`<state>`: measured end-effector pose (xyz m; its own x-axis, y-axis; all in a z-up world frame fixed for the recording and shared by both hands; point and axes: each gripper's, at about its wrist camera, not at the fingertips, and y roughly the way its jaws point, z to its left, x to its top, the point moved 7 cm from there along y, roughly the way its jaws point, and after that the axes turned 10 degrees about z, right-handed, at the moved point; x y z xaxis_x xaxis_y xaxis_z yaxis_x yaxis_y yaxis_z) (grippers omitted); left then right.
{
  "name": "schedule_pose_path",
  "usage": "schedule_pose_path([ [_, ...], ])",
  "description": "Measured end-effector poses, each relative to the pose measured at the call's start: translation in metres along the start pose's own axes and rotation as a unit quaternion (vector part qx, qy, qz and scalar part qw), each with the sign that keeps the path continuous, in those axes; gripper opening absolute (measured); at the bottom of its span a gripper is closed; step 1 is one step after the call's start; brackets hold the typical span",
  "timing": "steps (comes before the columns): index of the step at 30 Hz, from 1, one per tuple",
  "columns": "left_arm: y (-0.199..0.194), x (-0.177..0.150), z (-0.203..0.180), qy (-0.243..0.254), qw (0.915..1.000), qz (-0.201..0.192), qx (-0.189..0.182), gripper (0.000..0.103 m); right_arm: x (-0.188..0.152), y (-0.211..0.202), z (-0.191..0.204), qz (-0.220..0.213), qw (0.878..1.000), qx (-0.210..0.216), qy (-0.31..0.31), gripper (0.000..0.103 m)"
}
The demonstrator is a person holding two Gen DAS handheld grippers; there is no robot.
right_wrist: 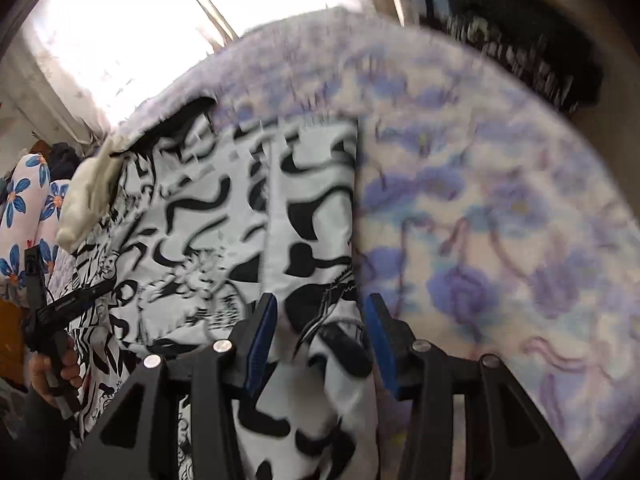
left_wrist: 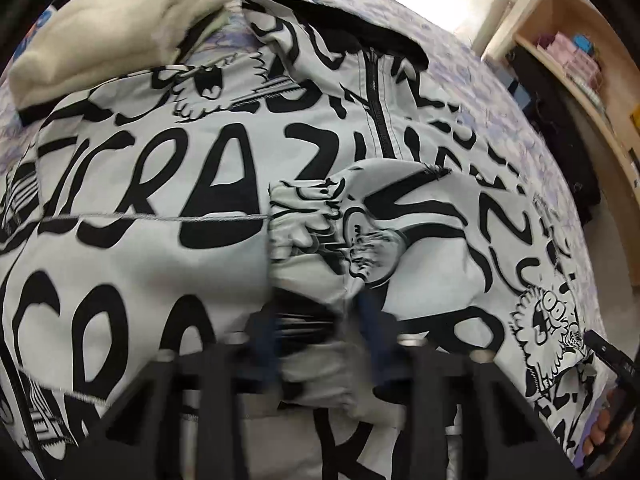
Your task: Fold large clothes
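Observation:
A white jacket (left_wrist: 168, 184) with black graffiti lettering and a black zipper lies spread on a bed with a purple floral cover (right_wrist: 500, 240). My left gripper (left_wrist: 320, 328) is blurred and holds a bunched fold of the jacket (left_wrist: 316, 248) between its blue pads. My right gripper (right_wrist: 320, 328) is over the jacket's right edge (right_wrist: 320, 216), its blue pads (right_wrist: 262, 332) apart with cloth lying between them, not pinched. In the right wrist view the left gripper (right_wrist: 52, 312) shows at the left in a hand.
A cream folded garment (left_wrist: 112, 28) lies at the jacket's far left corner, also visible in the right wrist view (right_wrist: 88, 196). A wooden shelf unit (left_wrist: 580, 72) stands right of the bed. A bright window (right_wrist: 120, 40) is beyond the bed.

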<state>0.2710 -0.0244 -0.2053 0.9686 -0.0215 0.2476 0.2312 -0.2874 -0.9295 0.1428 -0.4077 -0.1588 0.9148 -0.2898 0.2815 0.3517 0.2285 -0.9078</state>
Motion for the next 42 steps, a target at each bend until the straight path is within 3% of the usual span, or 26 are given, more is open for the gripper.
schedule_pose_path([
  [2, -0.003, 0.004, -0.003, 0.008, 0.9999, -0.007, 0.011, 0.019, 0.003, 0.018, -0.005, 0.028, 1.000, 0.005, 0.009, 0.046],
  [3, -0.007, 0.008, -0.006, 0.012, 0.9997, -0.016, 0.014, 0.015, 0.004, 0.024, -0.005, 0.039, 0.999, 0.000, 0.005, 0.040],
  [4, -0.013, 0.011, -0.008, 0.014, 0.9995, -0.027, 0.013, 0.015, 0.006, 0.025, -0.003, 0.037, 0.999, -0.012, -0.004, 0.027],
  [6, -0.033, 0.016, -0.010, 0.010, 0.9977, -0.067, 0.004, 0.014, 0.011, 0.013, 0.005, 0.009, 0.999, -0.028, -0.021, 0.020],
  [7, -0.037, 0.018, -0.010, 0.010, 0.9968, -0.079, 0.010, 0.015, 0.011, 0.008, 0.008, -0.007, 0.999, -0.037, -0.030, 0.011],
  [8, -0.037, 0.019, -0.009, 0.011, 0.9962, -0.084, 0.020, 0.015, 0.012, 0.006, 0.009, -0.018, 0.997, -0.060, -0.042, 0.010],
  [10, -0.021, 0.017, -0.005, 0.016, 0.9976, -0.056, 0.039, 0.015, 0.009, 0.022, 0.005, 0.008, 0.995, -0.087, -0.048, 0.011],
  [12, -0.006, 0.012, 0.000, 0.022, 0.9979, -0.023, 0.056, 0.023, 0.007, 0.032, 0.003, 0.032, 0.993, -0.095, -0.054, 0.011],
  [14, -0.007, 0.010, 0.003, 0.024, 0.9981, -0.023, 0.052, 0.033, 0.014, 0.024, 0.005, 0.029, 0.996, -0.065, -0.048, 0.020],
  [16, -0.011, 0.014, 0.006, 0.015, 0.9993, -0.025, 0.025, 0.052, 0.028, 0.013, 0.003, 0.012, 0.999, -0.018, -0.031, 0.048],
  [17, -0.012, 0.018, 0.008, 0.008, 0.9994, -0.029, 0.017, 0.063, 0.036, 0.010, 0.003, 0.003, 1.000, -0.009, -0.023, 0.052],
  [18, -0.014, 0.023, 0.010, -0.001, 0.9993, -0.037, 0.013, 0.065, 0.047, 0.009, 0.001, -0.004, 1.000, -0.003, -0.018, 0.054],
  [22, -0.003, 0.045, 0.011, -0.015, 0.9993, -0.032, 0.007, 0.065, 0.098, 0.036, 0.000, 0.001, 1.000, -0.001, 0.011, 0.054],
  [25, 0.011, 0.059, 0.007, -0.007, 0.9995, -0.024, 0.018, 0.061, 0.126, 0.063, -0.006, 0.012, 0.999, -0.035, 0.025, 0.054],
  [26, 0.013, 0.062, 0.006, -0.002, 0.9995, -0.023, 0.022, 0.044, 0.131, 0.071, -0.009, 0.020, 0.998, -0.040, 0.032, 0.054],
  [27, 0.017, 0.066, 0.003, 0.004, 0.9994, -0.019, 0.028, 0.035, 0.136, 0.078, -0.012, 0.024, 0.998, -0.035, 0.041, 0.054],
  [28, 0.018, 0.070, 0.000, 0.008, 0.9993, -0.019, 0.032, 0.034, 0.140, 0.081, -0.012, 0.024, 0.998, -0.031, 0.047, 0.045],
  [29, 0.017, 0.073, -0.003, 0.015, 0.9990, -0.025, 0.033, 0.030, 0.143, 0.081, -0.011, 0.018, 0.998, -0.035, 0.044, 0.027],
  [30, 0.013, 0.079, -0.008, 0.027, 0.9981, -0.037, 0.042, 0.029, 0.147, 0.077, -0.006, 0.011, 0.998, -0.046, 0.030, 0.010],
  [31, 0.010, 0.082, -0.012, 0.034, 0.9971, -0.047, 0.049, 0.029, 0.151, 0.072, -0.004, 0.002, 0.998, -0.063, 0.021, 0.007],
  [34, 0.006, 0.096, -0.020, 0.040, 0.9951, -0.068, 0.060, 0.029, 0.157, 0.061, -0.003, -0.034, 0.996, -0.088, 0.005, 0.006],
  [39, 0.029, 0.096, -0.013, 0.031, 0.9951, -0.026, 0.090, 0.038, 0.154, 0.074, -0.014, -0.006, 0.994, -0.110, 0.011, 0.013],
  [42, 0.017, 0.089, -0.010, 0.030, 0.9937, -0.030, 0.104, 0.046, 0.150, 0.060, -0.013, -0.004, 0.994, -0.110, 0.028, 0.014],
])
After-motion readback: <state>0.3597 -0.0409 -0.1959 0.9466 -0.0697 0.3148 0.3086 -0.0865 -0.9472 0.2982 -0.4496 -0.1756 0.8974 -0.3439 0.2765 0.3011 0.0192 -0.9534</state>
